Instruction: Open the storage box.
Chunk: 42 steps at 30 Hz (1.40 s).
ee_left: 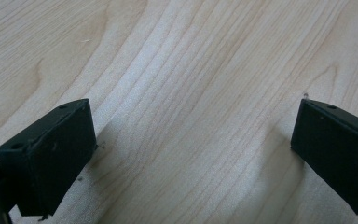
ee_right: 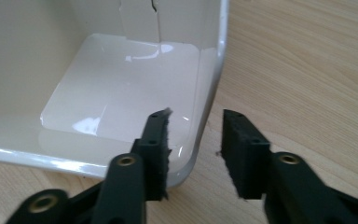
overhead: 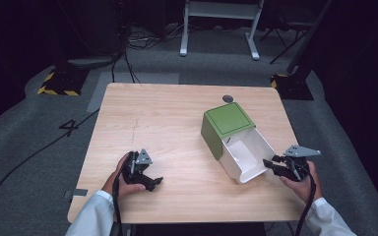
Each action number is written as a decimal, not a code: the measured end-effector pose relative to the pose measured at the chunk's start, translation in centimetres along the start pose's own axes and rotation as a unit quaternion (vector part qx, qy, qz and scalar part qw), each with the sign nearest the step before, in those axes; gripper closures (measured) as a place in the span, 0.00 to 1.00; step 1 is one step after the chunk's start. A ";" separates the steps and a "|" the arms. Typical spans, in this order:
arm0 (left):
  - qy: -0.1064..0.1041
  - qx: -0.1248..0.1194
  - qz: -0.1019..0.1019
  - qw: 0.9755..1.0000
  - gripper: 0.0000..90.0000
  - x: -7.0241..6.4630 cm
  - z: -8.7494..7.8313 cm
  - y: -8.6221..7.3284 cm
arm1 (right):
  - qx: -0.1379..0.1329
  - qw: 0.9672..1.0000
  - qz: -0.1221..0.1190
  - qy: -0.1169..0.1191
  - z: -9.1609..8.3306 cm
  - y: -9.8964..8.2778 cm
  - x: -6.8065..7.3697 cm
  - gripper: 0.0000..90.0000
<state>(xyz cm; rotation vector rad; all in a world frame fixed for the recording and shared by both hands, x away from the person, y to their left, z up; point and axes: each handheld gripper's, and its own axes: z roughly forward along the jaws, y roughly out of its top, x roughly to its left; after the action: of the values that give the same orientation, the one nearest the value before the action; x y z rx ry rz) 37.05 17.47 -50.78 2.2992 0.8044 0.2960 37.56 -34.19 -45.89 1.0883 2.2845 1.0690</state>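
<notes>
White plastic, the drawer corner is straddled by the right gripper, fingers spread; the left gripper is held spread over the tabletop.

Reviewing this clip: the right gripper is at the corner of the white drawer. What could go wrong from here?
1. The right gripper straddles the glossy corner wall of the white plastic drawer, jaws not yet closed; the slick curved rim could slip out when pinched.
2. The green box housing looks unheld, with the left gripper open over bare wooden table, so pulling might drag the whole box.
3. The drawer looks well extended; further pulling might free it.
</notes>
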 end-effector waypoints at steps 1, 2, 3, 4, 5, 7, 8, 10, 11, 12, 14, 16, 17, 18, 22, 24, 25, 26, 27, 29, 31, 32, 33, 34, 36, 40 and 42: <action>0.000 0.000 0.000 1.000 0.00 0.0 0.0 0.0 | 0.000 1.000 0.000 0.000 0.0 0.0 0.0 0.61; 0.000 0.000 0.000 1.000 0.00 0.0 0.0 0.0 | -0.001 1.000 0.003 0.003 -0.1 0.0 -0.1 0.54; 0.000 0.000 0.000 1.000 0.00 0.0 0.0 0.0 | -0.004 1.000 0.008 0.011 -0.4 0.0 -0.2 0.50; 0.000 0.000 0.000 1.000 0.00 0.0 0.0 0.0 | -0.006 1.000 0.011 0.014 -0.6 0.0 -0.2 0.46; 0.000 0.000 0.000 1.000 0.00 0.0 0.0 0.0 | -0.006 1.000 0.010 0.015 -0.7 -0.1 -0.3 0.44; 0.000 0.000 0.000 1.000 0.00 0.0 0.0 0.0 | -0.005 1.000 0.010 0.015 -0.9 -0.2 -0.2 0.42; 0.000 0.000 0.000 1.000 0.00 0.0 0.0 0.0 | -0.007 1.000 0.009 0.013 -1.0 -0.2 -0.2 0.41; 0.000 0.000 0.000 1.000 0.00 0.0 0.0 0.0 | -0.010 1.000 0.011 0.015 -1.3 -0.4 -0.2 0.35; 0.000 0.000 0.000 1.000 0.00 0.0 0.0 0.0 | -0.010 1.000 0.011 0.015 -1.3 -0.4 -0.2 0.35; 0.000 0.000 0.000 1.000 0.00 0.0 0.0 0.0 | -0.009 1.000 0.008 0.015 -1.4 -0.5 -0.2 0.34; 0.000 0.000 0.000 1.000 0.00 0.0 0.0 0.0 | -0.009 1.000 0.002 0.018 -1.8 -0.8 0.0 0.29; 0.000 0.000 0.000 1.000 0.00 0.0 0.0 0.0 | -0.009 1.000 0.001 0.017 -1.9 -0.9 0.0 0.28; 0.000 0.000 0.000 1.000 0.00 0.0 0.0 0.0 | -0.007 1.000 -0.004 0.019 -2.1 -1.2 0.1 0.26; 0.000 0.000 0.000 1.000 0.00 0.0 0.0 0.0 | -0.007 1.000 -0.005 0.021 -2.2 -1.4 0.1 0.25; 0.000 0.000 0.000 1.000 0.00 0.0 0.0 0.0 | 0.002 1.000 -0.016 0.019 -2.3 -2.2 0.0 0.23; 0.000 0.000 0.000 1.000 0.00 0.0 0.0 0.0 | 0.005 1.000 -0.019 0.018 -2.3 -2.7 -0.1 0.23; 0.000 0.000 0.000 1.000 0.00 0.0 0.0 0.0 | 0.005 1.000 -0.019 0.018 -2.3 -2.7 -0.1 0.23; 0.000 0.000 0.000 1.000 0.00 0.0 0.0 0.0 | 0.009 1.000 -0.020 0.016 -2.3 -3.1 -0.3 0.23; 0.000 0.000 0.000 1.000 0.00 0.0 0.0 0.0 | 0.009 1.000 -0.020 0.016 -2.3 -3.1 -0.3 0.23; 0.000 0.000 0.000 1.000 0.00 0.0 0.0 0.0 | 0.013 1.000 -0.021 0.012 -2.2 -3.6 -0.5 0.23; 0.000 0.000 0.000 1.000 0.00 0.0 0.0 0.0 | 0.017 1.000 -0.023 0.009 -2.1 -4.2 -0.8 0.23; 0.000 0.000 0.000 1.000 0.00 0.0 0.0 0.0 | 0.017 1.000 -0.023 0.009 -2.1 -4.2 -0.8 0.23; 0.000 0.000 0.000 1.000 0.00 0.0 0.0 0.0 | 0.019 1.000 -0.023 0.007 -2.0 -4.6 -1.0 0.23; 0.000 0.000 0.000 1.000 0.00 0.0 0.0 0.0 | 0.020 1.000 -0.022 0.005 -2.0 -4.7 -1.0 0.23; 0.000 0.000 0.000 1.000 0.00 0.0 0.0 0.0 | 0.021 1.000 -0.019 0.002 -2.0 -5.1 -1.3 0.23; 0.000 0.000 0.000 1.000 0.00 0.0 0.0 0.0 | 0.026 1.000 -0.013 -0.003 -1.9 -5.8 -1.6 0.23; 0.000 0.000 0.000 1.000 0.00 0.0 0.0 0.0 | 0.026 1.000 -0.007 -0.005 -1.9 -6.1 -1.9 0.23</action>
<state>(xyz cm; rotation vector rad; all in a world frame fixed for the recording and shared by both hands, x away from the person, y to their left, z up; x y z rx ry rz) 37.05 17.47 -50.78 2.2989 0.8047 0.2960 34.59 -39.07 -49.40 1.0947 2.3197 1.0015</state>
